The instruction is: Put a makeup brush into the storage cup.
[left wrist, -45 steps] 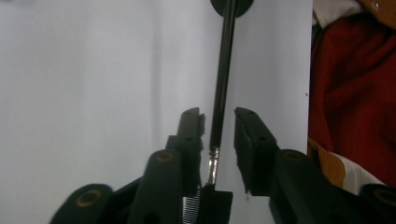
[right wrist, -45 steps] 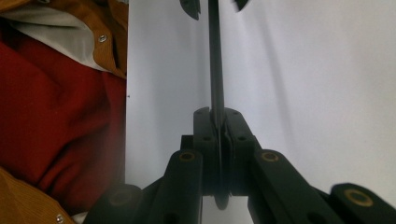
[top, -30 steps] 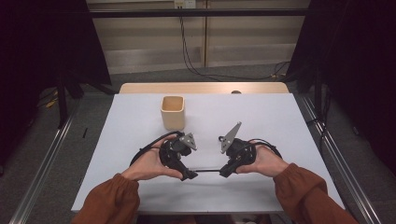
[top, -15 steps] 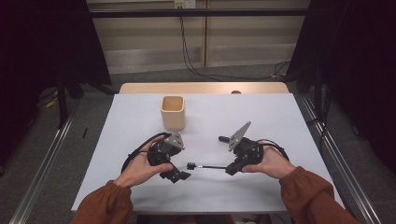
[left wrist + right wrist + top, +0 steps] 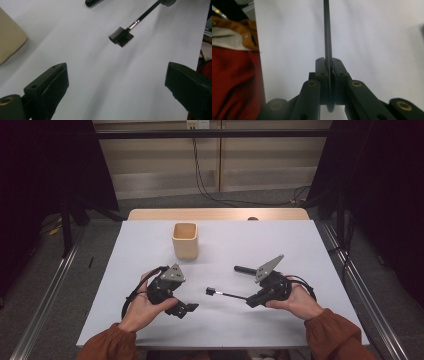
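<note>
My right gripper (image 5: 251, 301) is shut on the handle of a thin black brush (image 5: 229, 295), which points left, just above the white table (image 5: 280, 240). In the right gripper view the handle (image 5: 327, 30) runs straight up from between the pressed jaws of my right gripper (image 5: 328, 65). The brush's small comb head (image 5: 121, 37) hangs free ahead of my left gripper (image 5: 117, 73). That gripper's jaws have just been opening and stand wide with nothing between them. In the high view my left gripper (image 5: 182, 309) sits left of the brush head, apart from it.
A beige square cup (image 5: 185, 240) stands upright at the table's middle back, and its edge (image 5: 10, 42) shows in the left gripper view. A short black cap (image 5: 243, 269) lies on the table behind the right hand. Dark floor and cables lie beyond the table.
The two hands have drawn apart. The left gripper has let go of the brush's end, opened and moved left. The right gripper has carried the brush to the right.
</note>
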`<state>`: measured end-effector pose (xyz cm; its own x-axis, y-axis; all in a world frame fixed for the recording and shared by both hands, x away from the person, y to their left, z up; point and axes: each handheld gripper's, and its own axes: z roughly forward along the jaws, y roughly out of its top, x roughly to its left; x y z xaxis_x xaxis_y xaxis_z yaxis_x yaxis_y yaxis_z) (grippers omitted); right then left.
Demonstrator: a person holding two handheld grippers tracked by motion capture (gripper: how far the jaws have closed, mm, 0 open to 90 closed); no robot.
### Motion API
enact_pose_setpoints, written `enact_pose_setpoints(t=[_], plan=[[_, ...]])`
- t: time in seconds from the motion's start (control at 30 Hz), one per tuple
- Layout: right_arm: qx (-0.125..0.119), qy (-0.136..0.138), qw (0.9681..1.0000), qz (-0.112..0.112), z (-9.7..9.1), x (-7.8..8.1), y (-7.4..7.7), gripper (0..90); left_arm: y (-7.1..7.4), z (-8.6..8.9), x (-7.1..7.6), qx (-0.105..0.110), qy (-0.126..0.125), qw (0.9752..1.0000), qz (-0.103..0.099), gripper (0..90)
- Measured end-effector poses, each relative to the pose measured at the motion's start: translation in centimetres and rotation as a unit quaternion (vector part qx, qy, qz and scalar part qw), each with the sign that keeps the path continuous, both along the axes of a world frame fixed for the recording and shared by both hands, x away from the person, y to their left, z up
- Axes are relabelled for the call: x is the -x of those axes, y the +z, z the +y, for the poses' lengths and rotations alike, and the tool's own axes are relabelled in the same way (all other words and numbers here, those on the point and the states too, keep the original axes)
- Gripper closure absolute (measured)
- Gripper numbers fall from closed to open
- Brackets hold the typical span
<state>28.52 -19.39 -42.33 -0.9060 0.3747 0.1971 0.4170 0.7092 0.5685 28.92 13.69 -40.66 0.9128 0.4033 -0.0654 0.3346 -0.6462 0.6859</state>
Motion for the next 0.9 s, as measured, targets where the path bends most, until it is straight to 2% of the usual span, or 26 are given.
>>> enact_pose_setpoints(t=[0.07, 0.2, 0.37, 0.47, 0.53, 0.77, 0.9], plan=[[-0.009, -0.006, 0.9999, -0.004, -0.1, -0.1, -0.1, 85.9, -0.4, 0.3, 0.2, 0.014, 0.009, 0.9998, 0.005, 5.2], [-0.025, -0.016, 0.9995, -0.012, -0.1, 0.0, -0.6, 85.9, -1.0, 0.8, 0.6, 0.014, 0.020, 0.9997, -0.001, 5.2], [-0.051, -0.026, 0.9982, -0.018, 0.1, 0.2, -0.7, 85.9, -1.4, 1.1, 0.7, 0.029, 0.033, 0.9990, -0.005, 5.2], [-0.068, -0.026, 0.9970, -0.026, 0.2, 0.3, -0.8, 85.9, -1.7, 1.1, 0.8, 0.029, 0.038, 0.9988, -0.007, 5.1], [-0.072, -0.026, 0.9966, -0.031, 0.3, 0.4, -0.9, 85.9, -1.8, 1.2, 0.9, 0.031, 0.039, 0.9987, -0.006, 5.1], [-0.099, -0.029, 0.9941, -0.036, 0.2, 0.8, -1.6, 85.9, -2.2, 1.4, 1.0, 0.035, 0.044, 0.9984, -0.008, 5.1], [-0.122, -0.034, 0.9908, -0.047, 0.1, 0.9, -1.4, 85.9, -2.3, 1.5, 1.0, 0.033, 0.041, 0.9986, -0.009, 5.1]])
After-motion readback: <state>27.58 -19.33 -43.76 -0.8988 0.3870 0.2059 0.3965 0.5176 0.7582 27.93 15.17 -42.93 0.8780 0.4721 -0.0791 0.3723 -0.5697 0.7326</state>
